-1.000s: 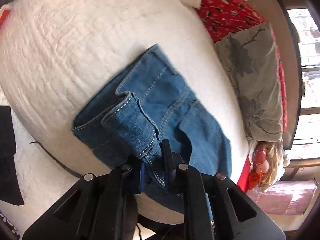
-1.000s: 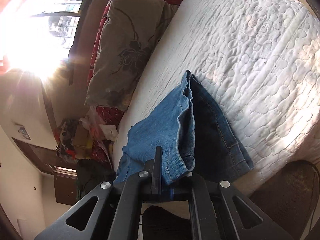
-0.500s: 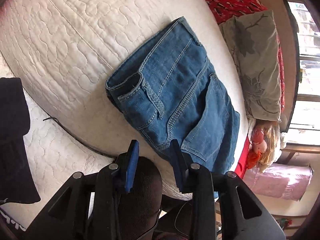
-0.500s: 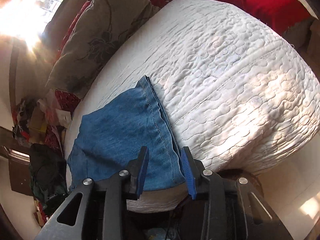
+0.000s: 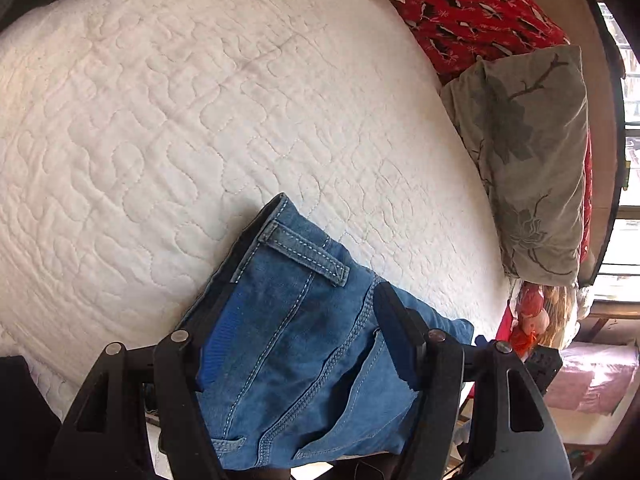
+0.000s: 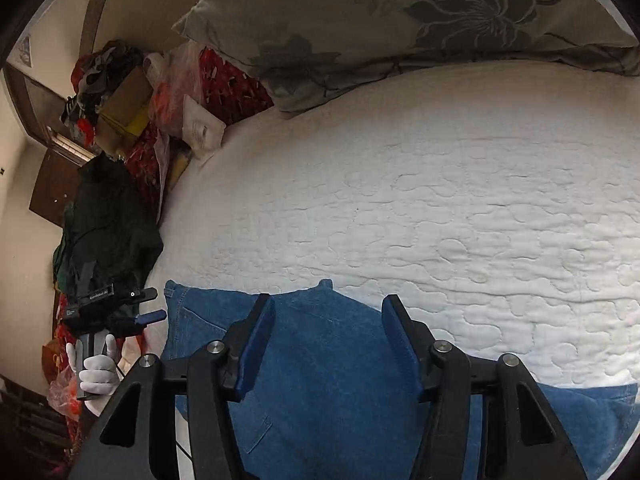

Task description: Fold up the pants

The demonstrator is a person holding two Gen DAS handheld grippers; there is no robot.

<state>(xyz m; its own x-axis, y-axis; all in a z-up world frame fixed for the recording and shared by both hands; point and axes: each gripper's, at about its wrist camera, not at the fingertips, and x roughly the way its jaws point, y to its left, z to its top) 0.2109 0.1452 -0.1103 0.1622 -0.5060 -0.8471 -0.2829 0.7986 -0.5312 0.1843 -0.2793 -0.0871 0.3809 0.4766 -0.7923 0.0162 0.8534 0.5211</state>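
The blue denim pants [image 5: 304, 344] lie folded on the white quilted bed [image 5: 200, 120], near its front edge. My left gripper [image 5: 304, 312] is open just above the waistband end with its belt loop [image 5: 308, 256], holding nothing. In the right wrist view the pants [image 6: 328, 380] lie flat under my right gripper [image 6: 328, 320], which is open wide and empty. The left gripper [image 6: 148, 308] also shows there, at the left of the pants, held by a white-gloved hand [image 6: 96, 372].
A grey floral pillow [image 5: 528, 152] and a red patterned cover [image 5: 480, 12] lie at the far side of the bed. Dark clothing [image 6: 108, 232], boxes and bags [image 6: 128, 108] are piled beside the bed. A dark garment [image 5: 24, 408] lies at the near left.
Both grippers let go of the pants a second ago and opened wider. The pants now lie flat on the bed, and both grippers have come down close over them.
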